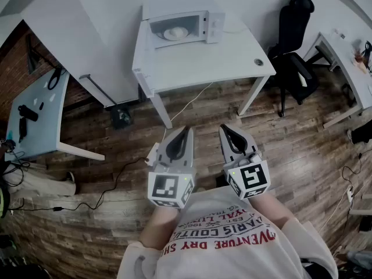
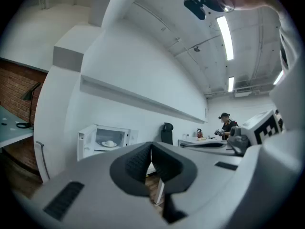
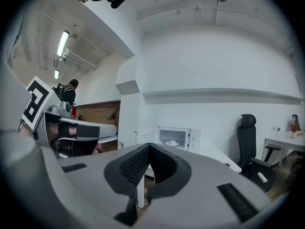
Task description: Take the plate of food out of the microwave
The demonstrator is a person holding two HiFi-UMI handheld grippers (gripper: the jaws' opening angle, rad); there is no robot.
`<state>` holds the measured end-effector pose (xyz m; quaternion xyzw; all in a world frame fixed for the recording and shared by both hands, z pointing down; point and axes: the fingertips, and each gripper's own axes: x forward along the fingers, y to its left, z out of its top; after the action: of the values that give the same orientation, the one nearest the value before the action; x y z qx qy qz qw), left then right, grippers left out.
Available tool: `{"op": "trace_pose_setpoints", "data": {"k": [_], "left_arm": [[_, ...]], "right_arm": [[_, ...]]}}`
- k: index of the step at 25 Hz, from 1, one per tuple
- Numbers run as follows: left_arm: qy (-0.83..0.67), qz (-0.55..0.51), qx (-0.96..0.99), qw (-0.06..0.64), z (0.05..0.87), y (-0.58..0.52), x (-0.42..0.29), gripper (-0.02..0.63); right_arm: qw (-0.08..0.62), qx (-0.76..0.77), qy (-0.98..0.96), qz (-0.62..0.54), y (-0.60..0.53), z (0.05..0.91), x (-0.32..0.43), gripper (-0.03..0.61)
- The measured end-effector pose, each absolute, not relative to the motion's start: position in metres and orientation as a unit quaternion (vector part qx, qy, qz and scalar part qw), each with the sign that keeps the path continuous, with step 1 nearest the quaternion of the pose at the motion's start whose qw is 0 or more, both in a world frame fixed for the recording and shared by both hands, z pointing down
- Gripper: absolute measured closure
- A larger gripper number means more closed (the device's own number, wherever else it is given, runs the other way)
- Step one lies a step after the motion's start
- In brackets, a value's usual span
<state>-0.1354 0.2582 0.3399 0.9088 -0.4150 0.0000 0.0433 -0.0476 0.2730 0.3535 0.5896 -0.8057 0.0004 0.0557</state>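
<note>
Plate of food sits inside the microwave, whose door stands open, at the back of the white table, so it seems ready to be reached. The left gripper and right gripper are both closed with nothing between the jaws. They are held low near the person's body, well apart from the table, probably because the approach is not yet begun. Between them and the table I see only wooden floor with a thin cable, and the black office chair stands at the right, out of the way.
</note>
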Motion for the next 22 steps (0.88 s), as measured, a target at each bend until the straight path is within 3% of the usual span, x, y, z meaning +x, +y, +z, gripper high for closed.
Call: {"op": "trace_pose_setpoints", "data": {"k": [22], "left_arm": [[-0.412, 0.011, 0.908, 0.07, 0.358, 0.234, -0.137, 0.606]], "right_arm": [[0.07, 0.584, -0.808, 0.025, 0.249, 0.371, -0.05, 0.575]]}}
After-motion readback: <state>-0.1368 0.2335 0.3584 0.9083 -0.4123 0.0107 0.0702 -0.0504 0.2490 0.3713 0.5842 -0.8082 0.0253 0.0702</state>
